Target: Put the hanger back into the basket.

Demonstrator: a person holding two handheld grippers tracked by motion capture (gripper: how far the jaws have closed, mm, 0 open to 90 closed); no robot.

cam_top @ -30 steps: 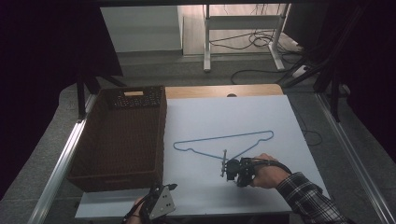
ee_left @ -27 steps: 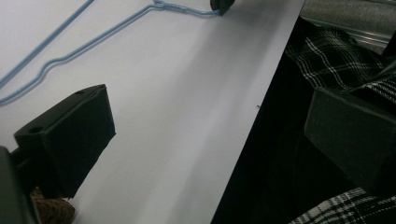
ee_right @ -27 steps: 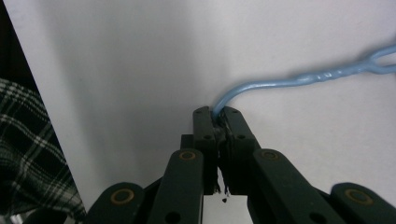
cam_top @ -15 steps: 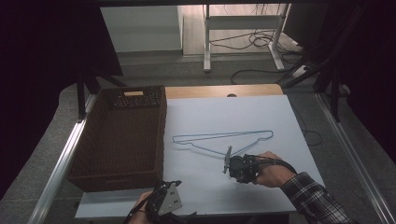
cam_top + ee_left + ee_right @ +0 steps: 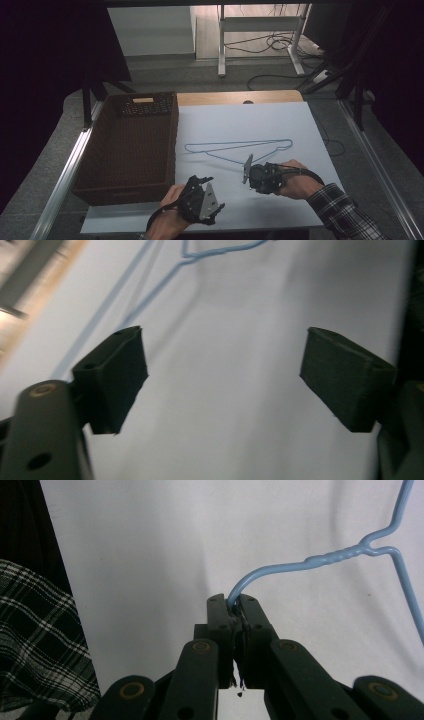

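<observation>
Your blue wire hanger (image 5: 240, 148) lies flat mid-desk on the white sheet (image 5: 280, 120), open sheet beyond it and to its right. The brown wicker basket (image 5: 131, 150) stands along the sheet's left edge, just beside the hanger's left tip. Your right tongs (image 5: 234, 605) are clamped on the hanger's hook end, your hand (image 5: 292, 179) low near the front edge, plaid sleeve (image 5: 345, 215) trailing to the corner. Your left tongs (image 5: 222, 380) gape wide over bare sheet at the front edge, near the basket's front corner.
</observation>
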